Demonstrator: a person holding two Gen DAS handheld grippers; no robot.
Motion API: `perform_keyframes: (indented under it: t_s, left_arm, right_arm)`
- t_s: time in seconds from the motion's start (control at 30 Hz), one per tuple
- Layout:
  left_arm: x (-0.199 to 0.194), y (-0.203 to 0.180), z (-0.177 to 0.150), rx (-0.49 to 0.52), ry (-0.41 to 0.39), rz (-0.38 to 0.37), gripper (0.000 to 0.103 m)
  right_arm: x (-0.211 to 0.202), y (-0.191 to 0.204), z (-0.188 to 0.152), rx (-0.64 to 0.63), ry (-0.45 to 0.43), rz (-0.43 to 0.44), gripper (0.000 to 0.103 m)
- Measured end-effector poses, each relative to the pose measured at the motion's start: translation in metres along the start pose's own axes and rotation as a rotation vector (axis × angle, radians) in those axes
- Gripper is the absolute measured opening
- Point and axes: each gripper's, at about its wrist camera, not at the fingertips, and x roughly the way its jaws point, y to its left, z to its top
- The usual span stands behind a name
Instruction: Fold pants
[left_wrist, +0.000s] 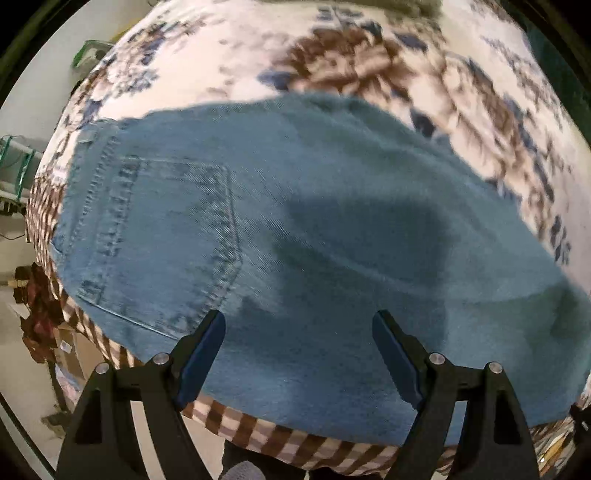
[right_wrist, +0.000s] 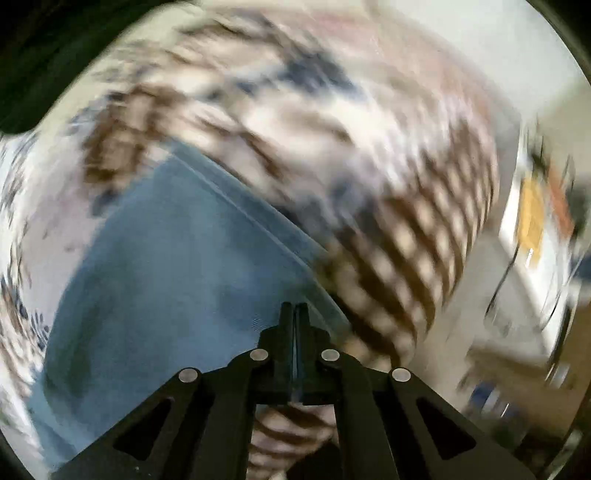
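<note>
Blue denim pants (left_wrist: 295, 229) lie flat on a table covered by a white cloth with brown and blue flowers (left_wrist: 369, 66). A back pocket (left_wrist: 162, 236) shows at the left. My left gripper (left_wrist: 298, 328) is open and empty, hovering over the near edge of the pants. In the blurred right wrist view the pants (right_wrist: 166, 277) fill the lower left. My right gripper (right_wrist: 294, 314) is shut just above the denim near its right edge; I cannot tell whether cloth is pinched between the fingers.
The cloth's brown checked border (left_wrist: 258, 432) hangs over the near table edge, and it also shows at the right in the right wrist view (right_wrist: 406, 258). Clutter and boxes stand on the floor at the left (left_wrist: 40, 317). Blurred shelves and objects stand at the right (right_wrist: 535, 221).
</note>
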Motion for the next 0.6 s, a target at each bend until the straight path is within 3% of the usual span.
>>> perform_keyframes:
  t_s: [0.07, 0.13, 0.2, 0.23, 0.33, 0.4, 0.53, 0.6]
  left_arm:
    - [0.005, -0.001, 0.000, -0.004, 0.027, -0.009, 0.081]
    - [0.000, -0.004, 0.002, -0.005, 0.027, -0.023, 0.081]
    - [-0.010, -0.012, 0.005, 0.007, 0.008, -0.042, 0.081]
    - [-0.014, -0.017, 0.008, 0.015, -0.002, -0.050, 0.081]
    - [-0.022, -0.036, 0.016, 0.049, -0.023, -0.068, 0.081]
    - [-0.023, -0.046, 0.021, 0.071, -0.033, -0.072, 0.081]
    - [-0.020, -0.062, 0.022, 0.114, -0.033, -0.078, 0.081]
    - [-0.014, -0.069, 0.019, 0.126, -0.027, -0.073, 0.081]
  right_arm:
    - [-0.008, -0.015, 0.004, 0.067, 0.010, 0.022, 0.005]
    - [-0.028, -0.012, 0.006, 0.063, -0.024, 0.053, 0.018]
    - [-0.056, 0.010, 0.011, 0.023, -0.076, 0.093, 0.044]
    - [-0.064, 0.017, 0.011, -0.005, -0.092, 0.080, 0.050]
    - [-0.067, 0.028, 0.026, 0.026, -0.121, 0.008, 0.053]
    - [-0.052, 0.017, 0.044, 0.103, -0.076, -0.001, 0.053]
    - [-0.020, 0.001, 0.042, 0.240, 0.045, 0.108, 0.053]
    - [-0.012, 0.002, 0.039, 0.256, 0.061, 0.159, 0.053]
